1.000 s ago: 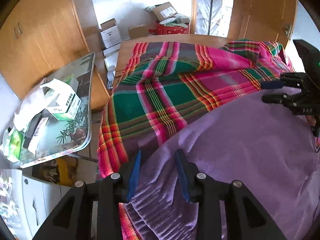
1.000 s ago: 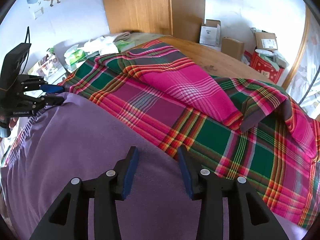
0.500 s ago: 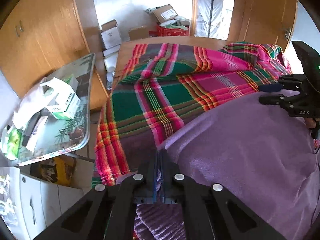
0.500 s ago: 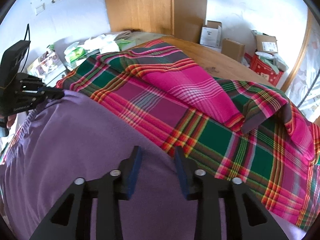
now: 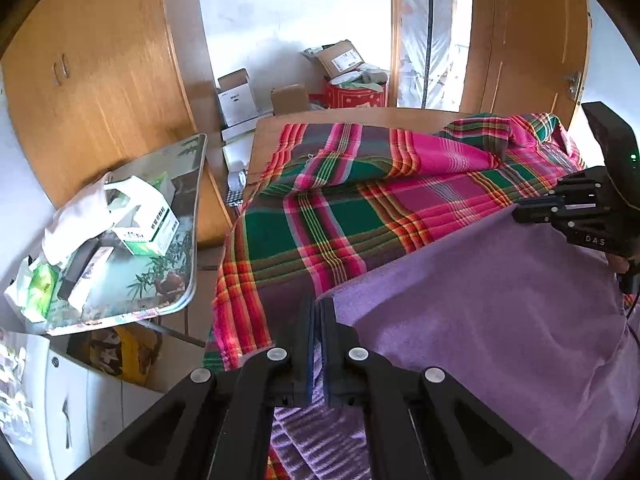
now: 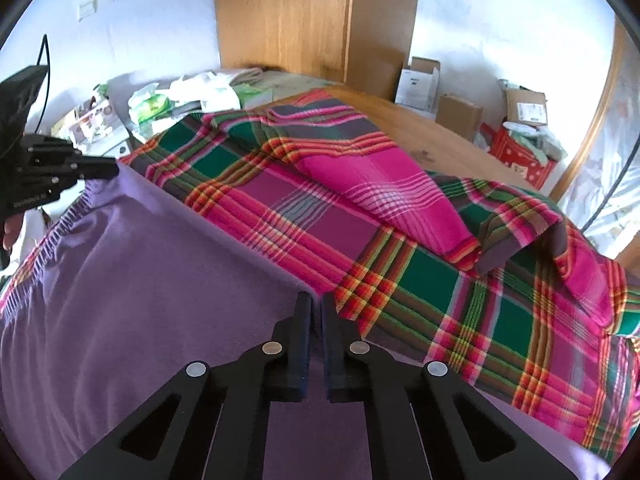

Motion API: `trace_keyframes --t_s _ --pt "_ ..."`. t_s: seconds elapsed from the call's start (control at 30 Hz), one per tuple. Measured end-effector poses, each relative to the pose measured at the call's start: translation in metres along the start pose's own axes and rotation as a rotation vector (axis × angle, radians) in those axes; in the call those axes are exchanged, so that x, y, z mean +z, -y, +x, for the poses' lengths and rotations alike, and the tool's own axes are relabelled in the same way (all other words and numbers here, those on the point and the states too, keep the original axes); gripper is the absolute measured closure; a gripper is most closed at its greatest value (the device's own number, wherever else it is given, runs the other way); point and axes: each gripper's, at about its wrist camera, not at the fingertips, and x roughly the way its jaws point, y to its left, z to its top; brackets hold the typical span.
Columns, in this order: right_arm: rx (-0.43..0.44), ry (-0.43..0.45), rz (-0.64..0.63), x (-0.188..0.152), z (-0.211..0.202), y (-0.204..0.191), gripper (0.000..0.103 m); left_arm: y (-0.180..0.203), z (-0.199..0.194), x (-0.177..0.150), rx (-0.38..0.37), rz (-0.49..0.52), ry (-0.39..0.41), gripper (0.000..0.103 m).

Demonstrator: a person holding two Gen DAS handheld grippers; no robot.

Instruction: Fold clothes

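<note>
Left wrist only: glass table (image 5: 192,216) (cluttered)

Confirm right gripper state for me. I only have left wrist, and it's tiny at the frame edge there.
Observer: Shut. The right wrist view shows the right gripper pinching the far edge of the purple garment, with cloth between the pads.
Operator: How does my left bite look from outside?
Observer: The left gripper has the corner, right where the ribbed hem begins. The hem gathers just below the tips.
Operator: Anything in the fold path on the right?
Observer: The plaid blanket has a folded-over flap standing up beyond the right gripper, with a dark gap under it.
</note>
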Motion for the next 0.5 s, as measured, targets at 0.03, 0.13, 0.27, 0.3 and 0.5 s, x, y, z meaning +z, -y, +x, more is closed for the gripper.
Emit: trace_keyframes --t_s 0.03,0.13,0.27,0.3,0.5 --pt "-0.004 0.009 -0.002 0.000 -0.004 -0.001 0.099 0.000 -0.001 0.000 0.002 -0.002 0.002 0.101" --pt "-0.012 0.032 -0.009 -0.001 -0.019 -0.007 0.099 0.002 -0.005 -0.001 0.009 -0.005 0.009 0.101" --pt "-0.028 0.066 -0.026 -0.005 -0.042 -0.019 0.099 0.004 -0.016 -0.002 0.018 -0.004 0.029 0.100" --pt "-0.032 0.072 -0.028 -0.006 -0.047 -0.021 0.099 0.005 -0.018 -0.002 0.020 -0.004 0.035 0.100" --pt "-0.035 0.091 -0.021 -0.015 -0.068 -0.032 0.099 0.013 -0.040 -0.009 0.027 0.007 0.070 0.100"
